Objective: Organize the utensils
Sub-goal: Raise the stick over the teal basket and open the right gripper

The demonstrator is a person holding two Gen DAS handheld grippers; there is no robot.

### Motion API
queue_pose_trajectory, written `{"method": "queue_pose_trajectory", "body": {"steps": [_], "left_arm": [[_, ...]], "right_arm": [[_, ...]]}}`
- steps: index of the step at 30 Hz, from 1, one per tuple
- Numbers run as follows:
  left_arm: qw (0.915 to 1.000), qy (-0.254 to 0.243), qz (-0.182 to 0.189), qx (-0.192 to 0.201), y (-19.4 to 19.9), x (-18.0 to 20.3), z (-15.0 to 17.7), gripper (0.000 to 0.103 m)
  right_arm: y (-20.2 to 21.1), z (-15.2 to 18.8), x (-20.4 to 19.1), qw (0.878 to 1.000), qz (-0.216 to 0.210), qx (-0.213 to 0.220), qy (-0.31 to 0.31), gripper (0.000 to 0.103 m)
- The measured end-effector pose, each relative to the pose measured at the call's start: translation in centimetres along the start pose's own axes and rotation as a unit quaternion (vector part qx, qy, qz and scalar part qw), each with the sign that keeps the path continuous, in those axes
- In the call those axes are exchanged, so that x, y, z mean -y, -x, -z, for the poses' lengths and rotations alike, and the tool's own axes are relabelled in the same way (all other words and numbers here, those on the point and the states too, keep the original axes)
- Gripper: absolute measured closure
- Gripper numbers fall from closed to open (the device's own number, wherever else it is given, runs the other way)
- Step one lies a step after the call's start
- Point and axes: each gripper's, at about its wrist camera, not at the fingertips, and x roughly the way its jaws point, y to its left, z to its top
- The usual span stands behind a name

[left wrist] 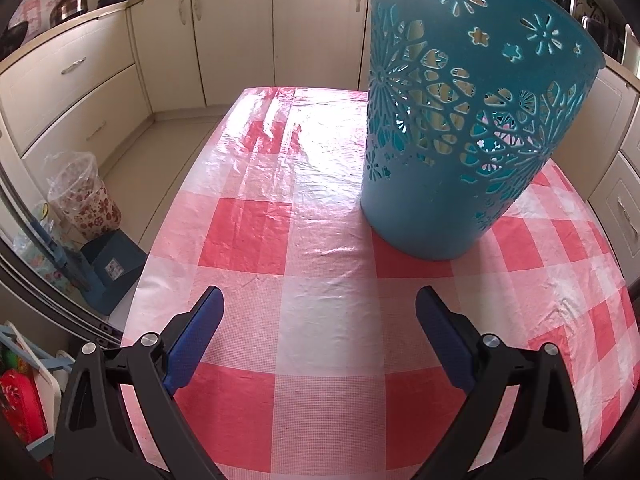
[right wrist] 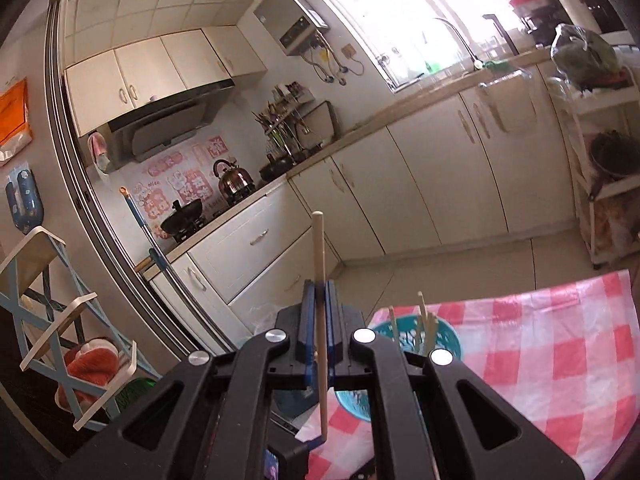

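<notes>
Right gripper, lower centre of right wrist view: blue pads clamped on single pale chopstick, stick near upright, top end above jaws, lower end below. Just right of it, teal basket on pink checked tablecloth, several chopsticks standing inside. Left gripper, bottom of left wrist view: jaws spread wide, nothing between, over cloth. Basket fills upper right there. Cream cabinets behind.
</notes>
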Motion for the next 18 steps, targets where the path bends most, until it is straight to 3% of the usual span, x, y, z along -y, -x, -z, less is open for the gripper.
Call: {"method": "queue_pose_trajectory", "body": {"steps": [3, 8, 18], "left_arm": [[1.0000, -0.002, 0.002, -0.002, -0.1, 0.1, 0.0, 0.010], [1.0000, -0.002, 0.004, -0.003, -0.2, 0.2, 0.0, 0.010], [1.0000, 0.003, 0.001, -0.005, -0.3, 0.1, 0.0, 0.010]], "right_arm": [[-0.9, -1.0, -0.6, 0.999, 0.025, 0.008, 0.030, 0.097], [-2.8, 0.5, -0.5, 0.992, 0.091, 0.000, 0.086, 0.098], [-7.6, 7.8, 4.1, 0.980, 0.148, -0.107, 0.082, 0.096]]}}
